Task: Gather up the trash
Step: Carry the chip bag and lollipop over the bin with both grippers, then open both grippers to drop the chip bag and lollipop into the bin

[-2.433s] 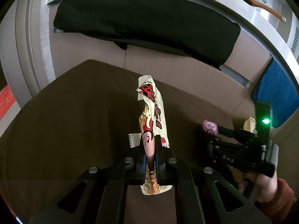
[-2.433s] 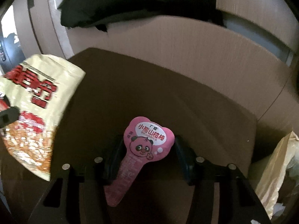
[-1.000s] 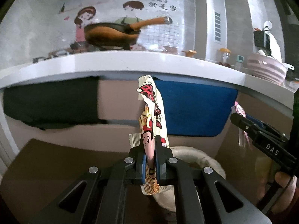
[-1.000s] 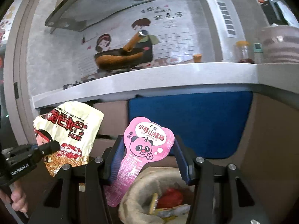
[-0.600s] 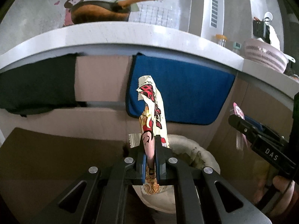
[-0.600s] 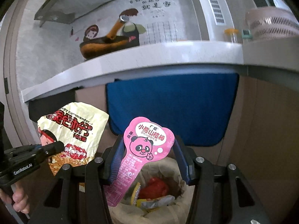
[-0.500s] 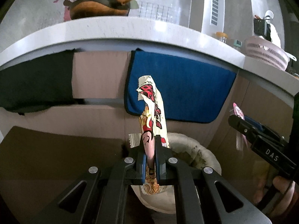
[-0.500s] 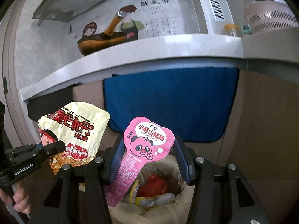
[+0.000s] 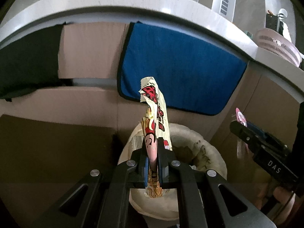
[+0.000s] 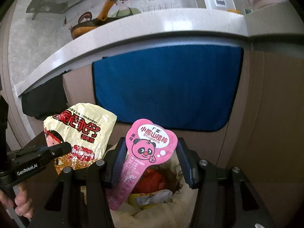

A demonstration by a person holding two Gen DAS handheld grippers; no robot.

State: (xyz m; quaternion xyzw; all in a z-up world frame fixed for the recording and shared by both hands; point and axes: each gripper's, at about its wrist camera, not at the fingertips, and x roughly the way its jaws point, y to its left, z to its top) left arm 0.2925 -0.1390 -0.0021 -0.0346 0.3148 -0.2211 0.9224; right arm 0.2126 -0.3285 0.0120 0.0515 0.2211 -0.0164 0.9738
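I see a pale yellow snack wrapper (image 10: 79, 134) printed with red characters and a cartoon figure. Beside it, the lollipop wrapper (image 10: 150, 148) is pink, with a panda face and a white label in red script. Behind both hangs a solid blue cloth (image 10: 167, 87); left of it, a black cloth (image 9: 28, 60). Below the wrappers, the trash bag (image 9: 214, 152) is cream, with red and yellow scraps inside.

The left claw (image 9: 153, 157) is matte black with blue pads and 4 round silver screws; white "GenRobot.AI" lettering marks its side. The right claw (image 10: 152, 159) matches, marked "DAS". Bare skin shows on the left hand (image 10: 20, 205).
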